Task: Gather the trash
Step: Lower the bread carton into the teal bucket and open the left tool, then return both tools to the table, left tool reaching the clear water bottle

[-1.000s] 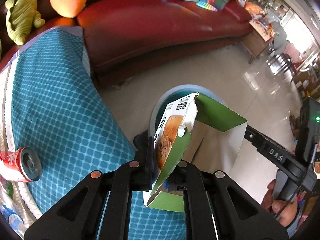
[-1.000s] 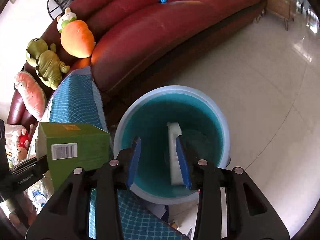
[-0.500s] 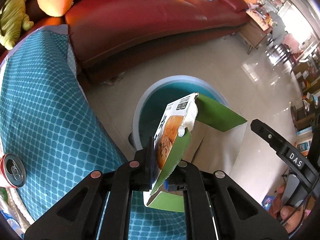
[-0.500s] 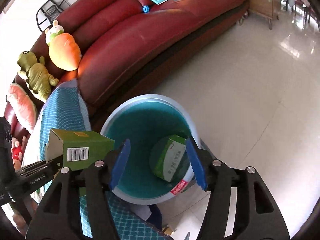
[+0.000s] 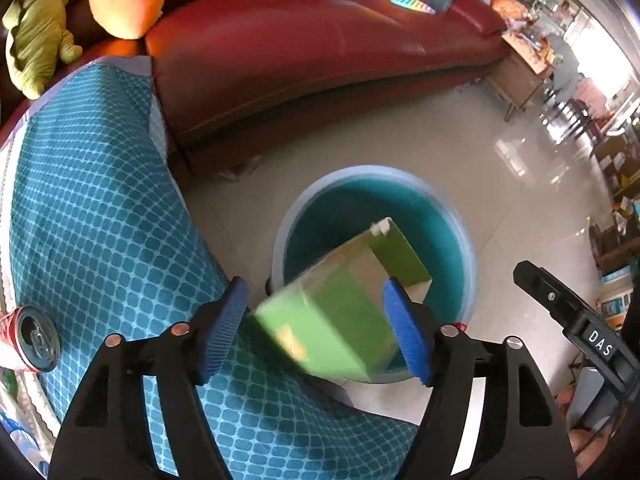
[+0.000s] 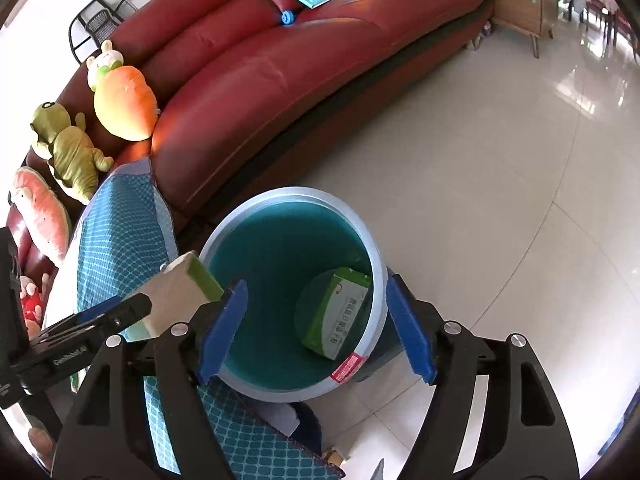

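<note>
My left gripper (image 5: 314, 332) hangs over the blue-rimmed teal bin (image 5: 376, 170) with its jaws opening. The green cookie carton (image 5: 340, 312) lies blurred and tilted between the blue pads (image 5: 224, 328), loose, with its open flap over the bin's mouth. In the right wrist view the same carton (image 6: 180, 292) shows at the bin's left rim beside one of my left gripper's fingers (image 6: 104, 314). My right gripper (image 6: 316, 328) is above the bin (image 6: 288, 192), its jaws opening with nothing between them. A small green-and-white box (image 6: 336, 312) lies on the bin's bottom.
A teal patterned cloth (image 5: 100, 220) covers the surface left of the bin, with a red drink can (image 5: 28, 338) on its side. A red leather sofa (image 5: 320, 60) with plush toys (image 6: 120, 100) runs behind. Pale tiled floor (image 6: 480, 160) spreads to the right.
My left gripper has opened and let go of the green carton, which now tips toward the bin. My right gripper released the small box, which dropped to the bin's bottom, and its jaws widened.
</note>
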`<state>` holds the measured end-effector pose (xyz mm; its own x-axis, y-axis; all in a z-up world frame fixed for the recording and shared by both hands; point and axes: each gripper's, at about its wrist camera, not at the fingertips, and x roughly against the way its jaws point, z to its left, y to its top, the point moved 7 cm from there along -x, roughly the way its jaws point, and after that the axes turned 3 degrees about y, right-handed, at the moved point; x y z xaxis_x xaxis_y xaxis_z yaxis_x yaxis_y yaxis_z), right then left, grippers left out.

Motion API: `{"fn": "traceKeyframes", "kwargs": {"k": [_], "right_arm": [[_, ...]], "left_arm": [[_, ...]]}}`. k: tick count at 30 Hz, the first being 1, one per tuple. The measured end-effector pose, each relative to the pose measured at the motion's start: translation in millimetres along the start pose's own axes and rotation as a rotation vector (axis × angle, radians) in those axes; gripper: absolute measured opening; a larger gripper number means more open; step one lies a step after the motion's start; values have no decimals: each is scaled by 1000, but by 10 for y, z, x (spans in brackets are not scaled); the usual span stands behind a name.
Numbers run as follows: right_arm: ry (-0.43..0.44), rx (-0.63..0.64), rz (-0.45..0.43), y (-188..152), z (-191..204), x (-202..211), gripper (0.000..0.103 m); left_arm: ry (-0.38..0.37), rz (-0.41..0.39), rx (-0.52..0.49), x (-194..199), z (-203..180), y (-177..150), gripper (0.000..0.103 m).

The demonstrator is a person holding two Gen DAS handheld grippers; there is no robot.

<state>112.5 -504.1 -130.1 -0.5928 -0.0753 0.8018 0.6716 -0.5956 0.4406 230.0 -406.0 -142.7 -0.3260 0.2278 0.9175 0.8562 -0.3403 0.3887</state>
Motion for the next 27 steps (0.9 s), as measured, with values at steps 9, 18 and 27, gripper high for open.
{"fn": "traceKeyframes", "kwargs": {"k": [9, 18, 27], "right_arm": [[-17, 7, -5, -57, 53, 132, 72], [-7, 58, 12, -155, 306, 279, 76], [49, 169, 46, -484, 941, 388, 77]], "left_arm": [[-41, -30, 18, 212, 77, -45, 79], [-43, -46, 41, 509, 401, -321, 86], [1, -66, 118, 957, 1026, -783, 87]]}}
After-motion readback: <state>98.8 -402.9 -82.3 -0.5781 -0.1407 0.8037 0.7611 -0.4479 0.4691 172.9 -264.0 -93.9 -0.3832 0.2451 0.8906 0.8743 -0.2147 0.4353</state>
